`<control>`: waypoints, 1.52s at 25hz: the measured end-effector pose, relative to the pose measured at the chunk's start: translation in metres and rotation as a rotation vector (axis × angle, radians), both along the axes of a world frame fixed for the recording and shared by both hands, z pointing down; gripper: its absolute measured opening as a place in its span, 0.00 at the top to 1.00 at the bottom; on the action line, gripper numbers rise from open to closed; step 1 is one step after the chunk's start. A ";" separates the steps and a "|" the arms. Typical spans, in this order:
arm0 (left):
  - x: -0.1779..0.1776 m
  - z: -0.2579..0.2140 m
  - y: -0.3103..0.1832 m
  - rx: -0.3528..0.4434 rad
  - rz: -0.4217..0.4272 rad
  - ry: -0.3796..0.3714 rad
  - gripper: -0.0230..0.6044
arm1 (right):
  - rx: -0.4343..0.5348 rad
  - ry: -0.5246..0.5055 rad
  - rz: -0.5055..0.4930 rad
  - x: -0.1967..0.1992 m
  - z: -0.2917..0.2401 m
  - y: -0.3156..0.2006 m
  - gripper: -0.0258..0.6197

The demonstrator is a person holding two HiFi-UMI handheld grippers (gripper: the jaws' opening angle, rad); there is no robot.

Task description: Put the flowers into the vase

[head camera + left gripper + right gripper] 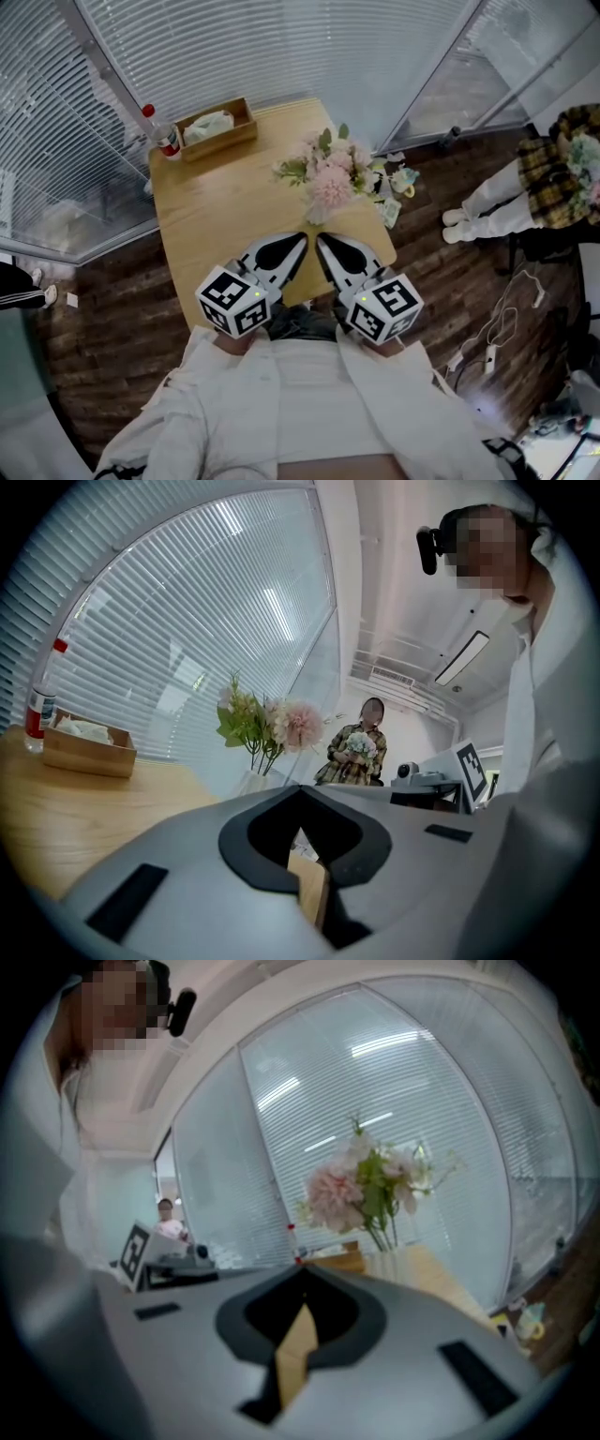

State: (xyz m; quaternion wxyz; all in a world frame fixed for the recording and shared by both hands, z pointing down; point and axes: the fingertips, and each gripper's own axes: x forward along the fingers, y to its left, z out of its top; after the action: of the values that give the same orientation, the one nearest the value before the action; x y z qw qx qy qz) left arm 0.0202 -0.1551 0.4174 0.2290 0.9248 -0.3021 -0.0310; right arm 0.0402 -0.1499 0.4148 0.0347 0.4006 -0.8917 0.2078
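A bunch of pink and white flowers [333, 173] with green leaves stands upright in a clear vase [316, 214] on the right half of the wooden table [211, 216]. My left gripper [300, 239] and right gripper [322, 240] hover side by side at the table's near edge, just in front of the vase. Both are shut with nothing between their jaws. In the left gripper view the flowers [270, 722] rise beyond the closed left gripper [300, 791]. The right gripper view shows the flowers [367, 1183] above the closed right gripper [305, 1269].
A wooden box [217, 125] with white paper in it and a red-capped bottle [165, 137] stand at the table's far left. A person [539, 183] holding another bouquet stands at the right. Small items [398, 183] lie beside the table's right edge. Blinds cover the windows behind.
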 end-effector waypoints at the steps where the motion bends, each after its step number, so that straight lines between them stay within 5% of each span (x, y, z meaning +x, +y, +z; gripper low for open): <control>1: -0.002 0.002 -0.001 -0.005 -0.009 -0.004 0.95 | -0.001 0.001 -0.002 0.000 0.000 0.000 0.94; 38: 0.014 0.015 -0.009 -0.072 0.005 -0.026 0.95 | -0.020 0.039 -0.015 0.013 0.010 -0.004 0.94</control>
State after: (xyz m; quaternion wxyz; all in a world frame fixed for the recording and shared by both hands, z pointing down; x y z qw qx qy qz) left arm 0.0341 -0.1646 0.4321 0.2584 0.9171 -0.3035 -0.0076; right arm 0.0530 -0.1542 0.4245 0.0579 0.3974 -0.8917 0.2087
